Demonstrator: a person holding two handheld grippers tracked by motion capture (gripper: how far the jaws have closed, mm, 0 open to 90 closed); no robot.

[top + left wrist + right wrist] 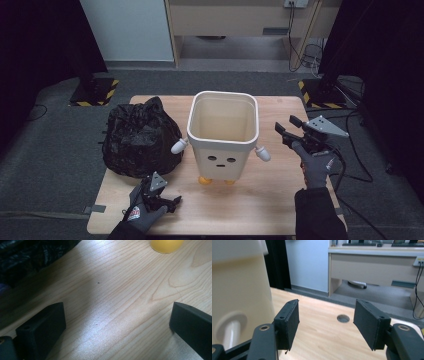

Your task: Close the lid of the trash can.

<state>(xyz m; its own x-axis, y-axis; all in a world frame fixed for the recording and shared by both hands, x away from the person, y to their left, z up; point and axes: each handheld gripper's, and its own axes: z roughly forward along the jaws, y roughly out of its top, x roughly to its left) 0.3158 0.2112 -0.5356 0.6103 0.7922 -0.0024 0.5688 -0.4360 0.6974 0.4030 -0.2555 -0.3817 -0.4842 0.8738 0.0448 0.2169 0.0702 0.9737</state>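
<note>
A cream bin [223, 135] with a drawn face, small side arms and yellow feet stands mid-table, empty inside. A full black rubbish bag [139, 137] sits to its left. My left gripper [172, 204] hovers low over the front of the table, open and holding nothing; its view shows bare wood, the bag's edge [27, 255] and one yellow foot [166, 245]. My right gripper [286, 128] is raised right of the bin, open and holding nothing. In its view the bin's wall [239, 297] fills the left side, with the gripper [325, 320] beside it.
The wooden table [260, 210] has a round cable hole [343, 318] near its far right. Dark floor surrounds it, with stand bases taped in yellow and black [94, 92] at the back corners. A desk and cables [300, 50] lie beyond.
</note>
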